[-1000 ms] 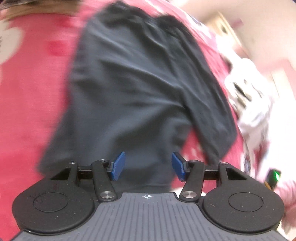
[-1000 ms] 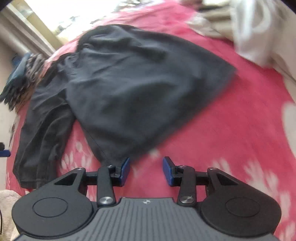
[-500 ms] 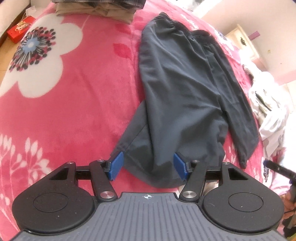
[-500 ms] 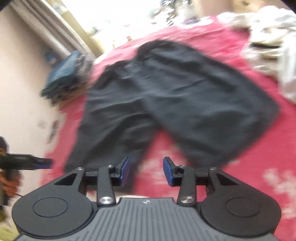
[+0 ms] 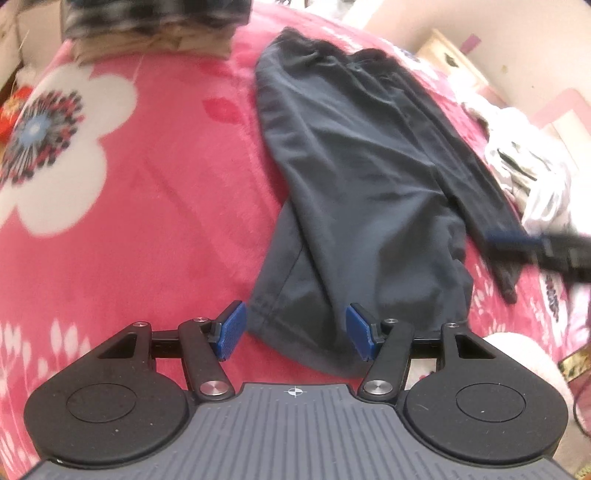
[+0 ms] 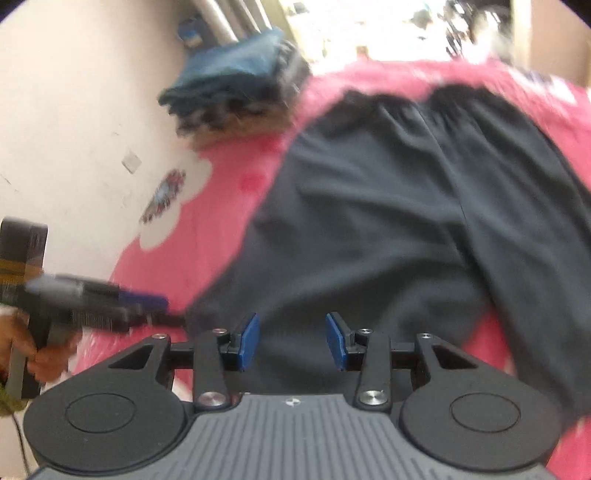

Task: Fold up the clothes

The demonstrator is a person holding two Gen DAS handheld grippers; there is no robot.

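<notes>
Evidently the grasp is being set up: the dark grey cotton trousers (image 5: pixel 362 192) lie flat on the pink floral fleece blanket (image 5: pixel 155 177). Nothing is held; the left gripper (image 5: pixel 295 334) and right gripper (image 6: pixel 291 341) are spread over the hems, which must next be pinched.

Left wrist view: low over the pink fleece blanket with white flowers (image 5: pixel 155 206), facing along the dark grey trousers (image 5: pixel 362 177) from the leg hems toward the waistband, hem close under the lens. Right wrist view: equally low, same trousers (image 6: pixel 388 221), aimed at the waistband and window. Shared: trousers, blanket, folded clothes stack (image 5: pixel 147 26) (image 6: pixel 236 88); each view catches the opposite gripper at its edge.
</notes>
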